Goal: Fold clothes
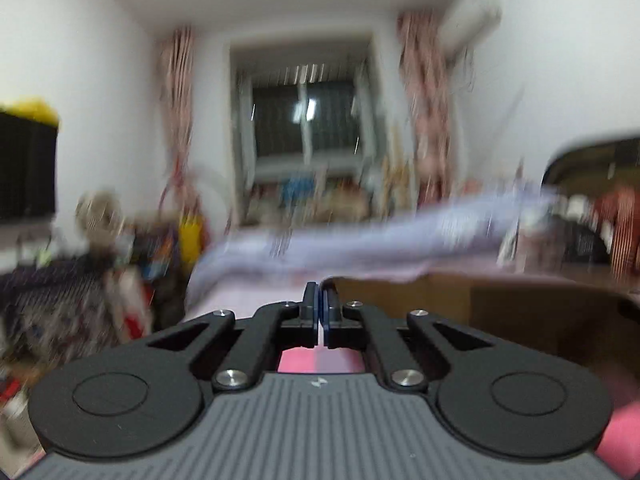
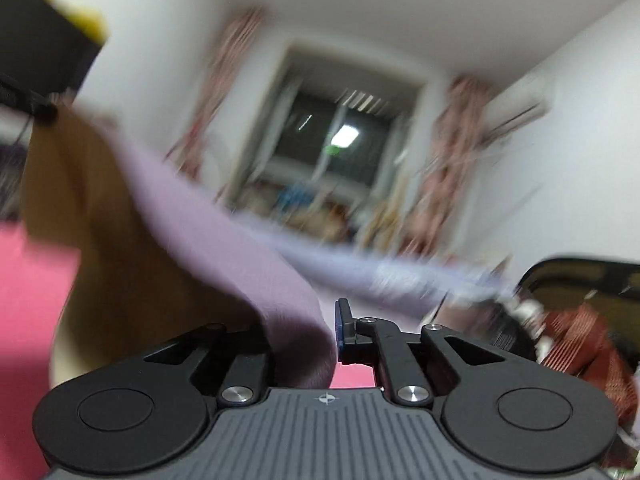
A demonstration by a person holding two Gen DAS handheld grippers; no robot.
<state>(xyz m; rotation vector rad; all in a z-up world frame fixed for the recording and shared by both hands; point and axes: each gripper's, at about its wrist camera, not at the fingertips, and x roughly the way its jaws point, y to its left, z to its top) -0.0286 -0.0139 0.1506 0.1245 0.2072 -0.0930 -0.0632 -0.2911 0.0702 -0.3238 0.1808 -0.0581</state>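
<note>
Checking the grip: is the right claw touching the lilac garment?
Touching. The right wrist view shows the lilac garment draped between the right claw fingers, covering the left one.

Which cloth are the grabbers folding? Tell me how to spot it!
Find the dark window between the pinkish curtains, then look down in front of it. The lilac cloth stretches across the middle, lifted above a brown sheet. Nothing else is pale purple; the right gripper pinches one end of it.
</note>
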